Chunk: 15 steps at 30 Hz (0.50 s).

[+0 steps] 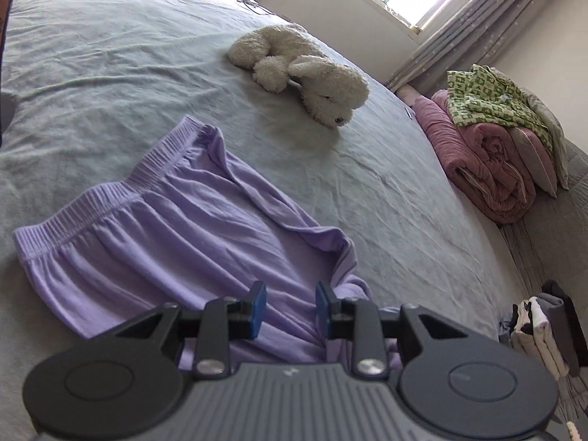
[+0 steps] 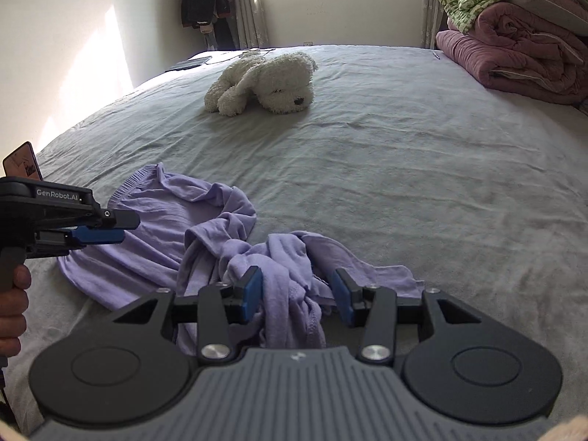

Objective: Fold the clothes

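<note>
Nearest the lens in the right wrist view, the right tool (image 2: 297,296) is hovering over a bunched, twisted part of the lilac garment (image 2: 161,242); its blue pads are standing apart with cloth lying between them but not pinched, so it is released. To the left in the same view, the left tool (image 2: 104,228), gripped by a person's hand (image 2: 13,294), is reaching in over the flatter part of the cloth. In the left wrist view this tool (image 1: 290,307) is likewise showing a clear gap between its pads, with fabric beneath and nothing clamped. The garment, seemingly a pair of trousers with an elastic waistband (image 1: 110,191), is lying on the near part of the bed (image 2: 404,183), its waist end spread and its other end crumpled. Farther back, a white plush dog (image 2: 264,84) is lying well apart from the cloth, and folded quilts (image 2: 514,55) are stacked at the far right. Judged risks: closing on the knotted bundle could be seizing several layers at once, so that a lift would be dragging the whole garment instead of straightening one leg; uneven pulls by the two tools could be twisting it further.
</note>
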Available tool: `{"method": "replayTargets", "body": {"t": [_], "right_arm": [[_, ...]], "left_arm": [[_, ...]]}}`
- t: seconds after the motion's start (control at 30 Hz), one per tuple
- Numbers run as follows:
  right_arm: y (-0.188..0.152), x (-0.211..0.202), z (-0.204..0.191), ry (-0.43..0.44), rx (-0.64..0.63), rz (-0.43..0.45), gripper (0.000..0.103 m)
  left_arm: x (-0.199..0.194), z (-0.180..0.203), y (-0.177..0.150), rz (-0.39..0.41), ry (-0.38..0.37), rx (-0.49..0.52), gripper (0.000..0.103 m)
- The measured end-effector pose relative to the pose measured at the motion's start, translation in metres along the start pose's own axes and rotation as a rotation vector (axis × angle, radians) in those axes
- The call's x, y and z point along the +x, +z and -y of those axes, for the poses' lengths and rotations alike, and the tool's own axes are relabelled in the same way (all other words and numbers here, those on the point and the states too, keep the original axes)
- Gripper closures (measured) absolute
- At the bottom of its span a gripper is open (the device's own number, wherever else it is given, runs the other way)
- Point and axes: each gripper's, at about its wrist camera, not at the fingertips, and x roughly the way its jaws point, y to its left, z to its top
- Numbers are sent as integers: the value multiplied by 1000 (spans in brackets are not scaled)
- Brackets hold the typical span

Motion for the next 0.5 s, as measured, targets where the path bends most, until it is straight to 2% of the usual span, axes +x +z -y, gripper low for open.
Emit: {"method": "replayTargets", "body": {"t": [0.1,0.2,0.3,0.33,0.43,0.5], "right_arm": [[-2,8,19,64,118,18,56],[5,25,28,109,232,-4,56],[10,37,32,212,308,-29,56],[8,41,32,228,310,-49,59],[6,52,29,219,288,-78,85],[7,50,33,220,298,-68,90]], "left_arm": [[13,16,-8,-35,-40,22,74],[22,28,-13,-27,-65,58,74],[33,34,-14,-48,-93,78,74],[38,33,-15,-63,-94,73,74],[48,31,-18,-89,-69,78,74],[52,29,-18,-98,-62,77,74]]}}
